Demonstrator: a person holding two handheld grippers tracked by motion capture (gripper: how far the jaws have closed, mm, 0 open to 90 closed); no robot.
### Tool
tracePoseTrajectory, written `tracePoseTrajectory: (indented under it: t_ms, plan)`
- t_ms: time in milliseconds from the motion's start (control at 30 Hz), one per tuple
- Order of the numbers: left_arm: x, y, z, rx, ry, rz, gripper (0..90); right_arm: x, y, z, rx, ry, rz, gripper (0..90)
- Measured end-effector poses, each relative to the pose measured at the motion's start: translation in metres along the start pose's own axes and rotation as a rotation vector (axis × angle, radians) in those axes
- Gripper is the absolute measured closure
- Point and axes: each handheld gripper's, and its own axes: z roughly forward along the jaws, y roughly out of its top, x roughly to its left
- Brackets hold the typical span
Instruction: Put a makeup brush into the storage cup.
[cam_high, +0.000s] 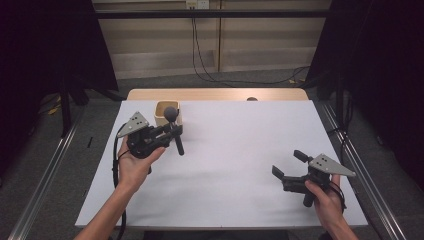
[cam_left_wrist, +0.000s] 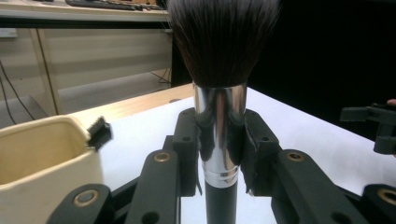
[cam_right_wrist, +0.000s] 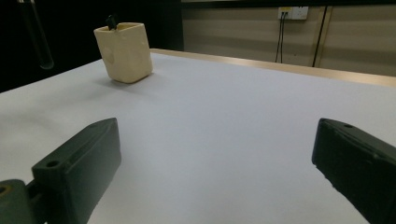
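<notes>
left gripper (cam_high: 172, 131) clamped on a brush (cam_left_wrist: 219, 93) at its metal collar, bristles up, held just beside the cup (cam_high: 161, 119) at the table's far left. right gripper (cam_high: 289, 165), jaws apart, idles near right. step in hand: carrying; next likely calls for lowering the brush into the cup.

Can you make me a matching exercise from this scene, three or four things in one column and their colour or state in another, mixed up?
Things:
1. makeup brush
2. cup
3. left claw
4. right claw

States:
a. open, holding nothing
b. cream, standing on the table
c. dark bristles up, silver ferrule clamped
d. shut on the brush

Pairs: 1-c, 2-b, 3-d, 4-a
</notes>
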Motion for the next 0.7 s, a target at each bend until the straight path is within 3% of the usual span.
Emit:
tracePoseTrajectory:
  t_ms: [167,367,700]
  plan:
    - [0.009,0.004,-0.005,-0.01,0.024,-0.01,70.7,-0.003,-0.004,-0.003,-0.012,-0.014,0.019,1.1]
    - [0.018,0.01,-0.006,-0.006,0.045,-0.002,70.7,-0.002,-0.008,-0.005,-0.005,-0.014,-0.001,0.5]
    - [0.028,0.03,-0.007,-0.021,0.067,0.002,70.7,-0.001,-0.008,-0.007,-0.025,-0.008,0.017,0.0]
